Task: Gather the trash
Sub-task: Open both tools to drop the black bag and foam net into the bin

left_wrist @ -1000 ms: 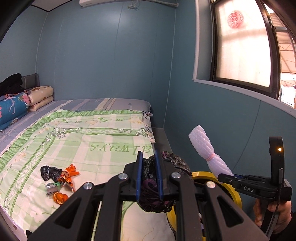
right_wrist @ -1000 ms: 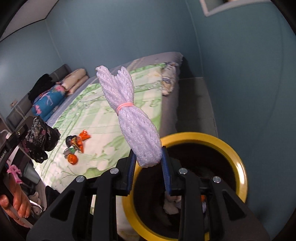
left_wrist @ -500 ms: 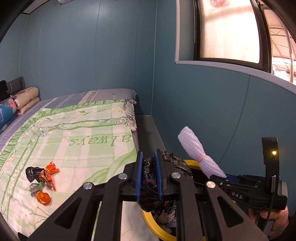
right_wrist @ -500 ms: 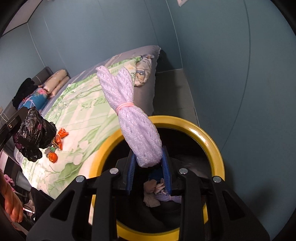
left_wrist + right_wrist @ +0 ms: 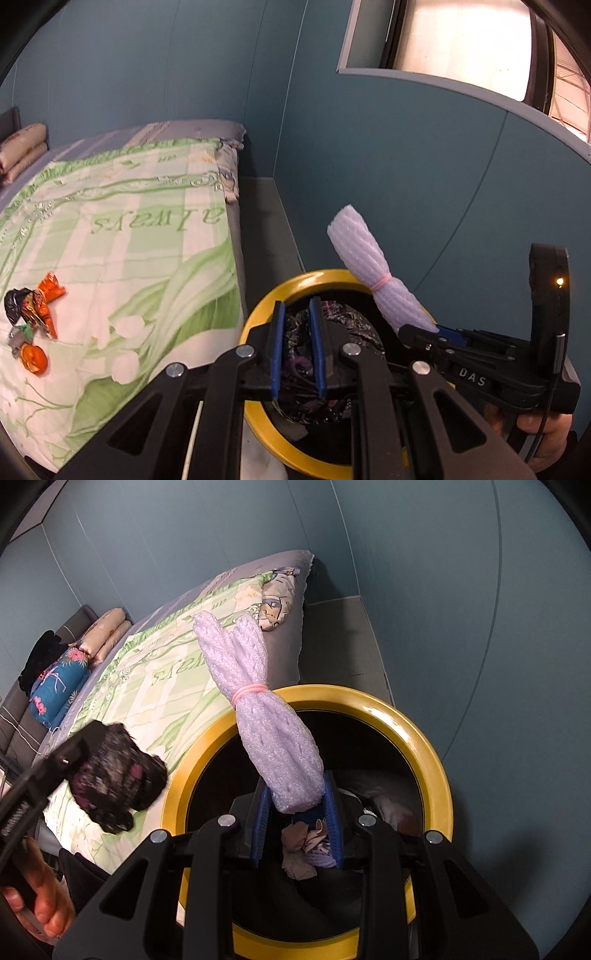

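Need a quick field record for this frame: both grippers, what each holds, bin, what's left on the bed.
left gripper: shut on black crumpled bag, above the bin's near rim
right gripper: shut on white foam net, over the bin opening
bin: yellow rim, dark inside, scraps at the bottom
bed: green quilt
left on bed: orange wrappers and small dark scraps, one cluster

Yellow-rimmed bin (image 5: 439,760) interior dark, contents mostly indistinct.
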Demonstrator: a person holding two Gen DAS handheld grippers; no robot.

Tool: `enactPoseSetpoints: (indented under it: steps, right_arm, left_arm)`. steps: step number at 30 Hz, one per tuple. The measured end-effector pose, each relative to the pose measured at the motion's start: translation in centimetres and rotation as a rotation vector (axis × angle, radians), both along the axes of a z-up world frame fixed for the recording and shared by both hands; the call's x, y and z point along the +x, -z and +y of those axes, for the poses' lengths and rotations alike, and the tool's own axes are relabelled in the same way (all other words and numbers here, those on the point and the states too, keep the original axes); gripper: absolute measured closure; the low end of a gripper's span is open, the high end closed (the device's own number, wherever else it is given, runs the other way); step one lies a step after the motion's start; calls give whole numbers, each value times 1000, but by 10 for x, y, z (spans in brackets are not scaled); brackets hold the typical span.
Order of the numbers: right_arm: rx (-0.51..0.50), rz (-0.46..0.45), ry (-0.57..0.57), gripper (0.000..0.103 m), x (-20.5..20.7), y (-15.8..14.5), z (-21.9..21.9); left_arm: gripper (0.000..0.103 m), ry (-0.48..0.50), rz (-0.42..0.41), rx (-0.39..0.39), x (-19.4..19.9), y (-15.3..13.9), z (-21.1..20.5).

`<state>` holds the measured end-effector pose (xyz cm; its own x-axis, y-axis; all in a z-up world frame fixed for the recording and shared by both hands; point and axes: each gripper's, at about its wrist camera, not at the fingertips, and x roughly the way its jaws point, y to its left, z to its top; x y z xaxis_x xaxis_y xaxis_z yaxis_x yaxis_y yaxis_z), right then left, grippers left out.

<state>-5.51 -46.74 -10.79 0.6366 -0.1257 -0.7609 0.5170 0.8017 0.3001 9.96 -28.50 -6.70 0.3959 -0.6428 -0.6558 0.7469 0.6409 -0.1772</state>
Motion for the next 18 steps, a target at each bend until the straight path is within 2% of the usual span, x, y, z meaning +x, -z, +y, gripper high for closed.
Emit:
enactPoseSetpoints:
  steps: [5, 8, 12, 15, 18]
  right_arm:
    - [27, 0, -1, 75, 6, 7, -3]
    - [26, 5, 3, 74, 7, 8, -4]
    - [26, 7, 14, 70, 6, 7, 0]
    - [25, 9, 30, 69, 5, 6, 1]
    - [25, 5, 44, 61, 3, 5, 0]
  left_arm:
    - [90, 8, 41, 15, 1, 14, -3]
    - [89, 8, 39, 15, 1, 16, -4]
    - [83, 13, 43, 10, 1, 19, -5]
    - [72, 10, 47, 9, 1, 20, -4]
    - [58, -9, 48, -1, 3, 20, 3]
